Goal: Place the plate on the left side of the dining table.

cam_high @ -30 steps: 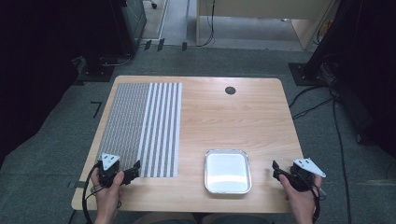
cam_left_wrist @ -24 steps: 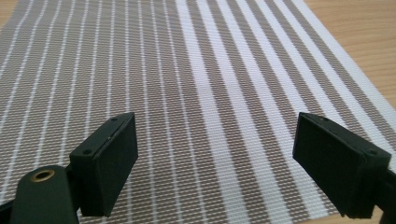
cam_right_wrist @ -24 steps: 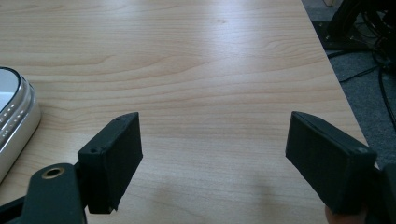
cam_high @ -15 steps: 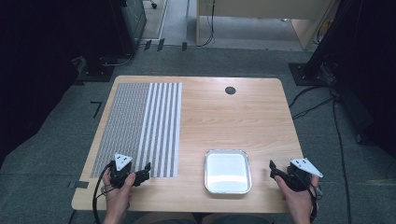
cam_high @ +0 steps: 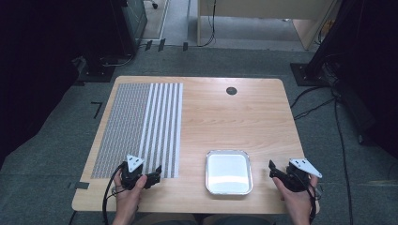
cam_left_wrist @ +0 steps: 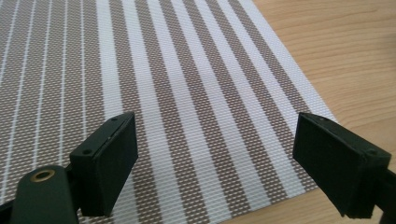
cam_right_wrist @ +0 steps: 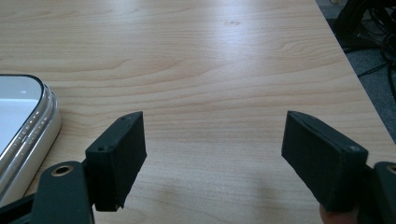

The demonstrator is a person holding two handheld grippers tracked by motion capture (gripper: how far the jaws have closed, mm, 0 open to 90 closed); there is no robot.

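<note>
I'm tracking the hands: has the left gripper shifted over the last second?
Yes. The left gripper has moved right along the near edge of the striped woven placemat, toward the shiny metal tray.

a wooden table carries a striped placemat and a metal tray.

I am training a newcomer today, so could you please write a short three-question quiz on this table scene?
1. True or false: the left gripper has its jaws shut.
2. What lies nearest the right gripper: A the striped mat, B the metal tray, C the dark round hole?
3. Fill in: the tray holds ____.

Key: 1 false, both jaws stand wide apart over the mat's near corner. 2 B. 3 nothing.
</note>
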